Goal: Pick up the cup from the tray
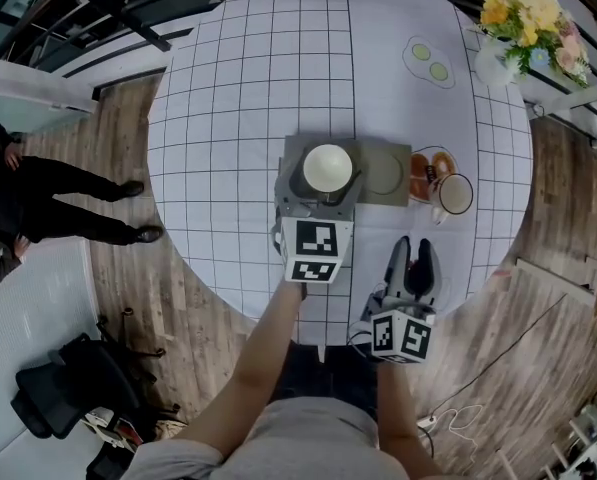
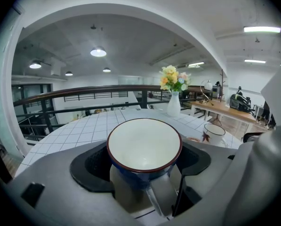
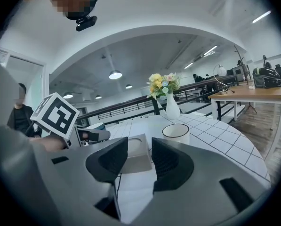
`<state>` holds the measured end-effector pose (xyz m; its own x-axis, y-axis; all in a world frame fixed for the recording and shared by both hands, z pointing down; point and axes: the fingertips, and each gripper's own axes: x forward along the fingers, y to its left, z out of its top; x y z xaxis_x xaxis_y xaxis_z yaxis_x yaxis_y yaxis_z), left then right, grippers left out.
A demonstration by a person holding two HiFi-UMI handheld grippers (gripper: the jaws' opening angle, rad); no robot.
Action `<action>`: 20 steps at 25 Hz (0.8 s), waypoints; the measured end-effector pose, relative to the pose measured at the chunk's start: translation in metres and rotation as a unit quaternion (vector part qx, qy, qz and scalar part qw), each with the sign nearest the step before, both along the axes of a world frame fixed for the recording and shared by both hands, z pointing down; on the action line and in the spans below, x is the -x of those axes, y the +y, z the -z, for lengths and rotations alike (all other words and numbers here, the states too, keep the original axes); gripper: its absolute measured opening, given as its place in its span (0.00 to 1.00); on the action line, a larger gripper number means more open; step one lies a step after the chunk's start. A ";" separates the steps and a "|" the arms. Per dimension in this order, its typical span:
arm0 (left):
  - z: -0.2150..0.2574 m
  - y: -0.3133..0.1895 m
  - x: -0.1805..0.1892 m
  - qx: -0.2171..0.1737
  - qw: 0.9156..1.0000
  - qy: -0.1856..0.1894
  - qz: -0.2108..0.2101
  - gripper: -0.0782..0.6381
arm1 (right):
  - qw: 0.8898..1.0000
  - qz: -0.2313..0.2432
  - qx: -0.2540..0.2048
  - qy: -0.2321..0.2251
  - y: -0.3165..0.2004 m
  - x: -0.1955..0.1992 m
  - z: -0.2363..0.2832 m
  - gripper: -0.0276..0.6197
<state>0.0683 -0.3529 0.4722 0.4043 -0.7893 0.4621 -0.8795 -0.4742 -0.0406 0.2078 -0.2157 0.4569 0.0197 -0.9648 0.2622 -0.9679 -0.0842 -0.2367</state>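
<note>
One cup (image 2: 144,145) gripped between jaws of left claw (image 2: 145,166), over grey tray (image 1: 402,194)

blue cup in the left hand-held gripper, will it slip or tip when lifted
The blue cup looks glazed and glossy, so it may be slippery in a grip. It widens toward the rim, which might stop it dropping through the left hand-held gripper. It seems to be rigid ceramic and is empty, so it is probably light but breakable if dropped.
</note>
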 end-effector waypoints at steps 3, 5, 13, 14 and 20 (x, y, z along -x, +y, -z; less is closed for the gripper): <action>0.005 0.003 0.005 -0.003 1.000 0.008 0.003 0.67 | 1.000 -0.001 0.002 -0.001 0.000 0.000 -0.001 0.27; 0.013 0.005 0.008 -0.010 1.000 0.009 0.002 0.67 | 1.000 -0.002 0.002 -0.002 -0.001 0.000 -0.001 0.27; 0.065 0.028 0.038 -0.043 0.999 0.016 0.001 0.67 | 1.000 0.010 -0.016 0.002 -0.005 0.009 0.014 0.27; 0.069 0.033 0.043 -0.046 0.999 0.014 0.001 0.67 | 1.000 0.012 -0.019 0.003 -0.005 0.012 0.017 0.27; 0.061 0.070 0.075 -0.039 0.999 0.013 0.008 0.67 | 0.999 0.027 -0.023 0.001 0.000 0.036 0.019 0.27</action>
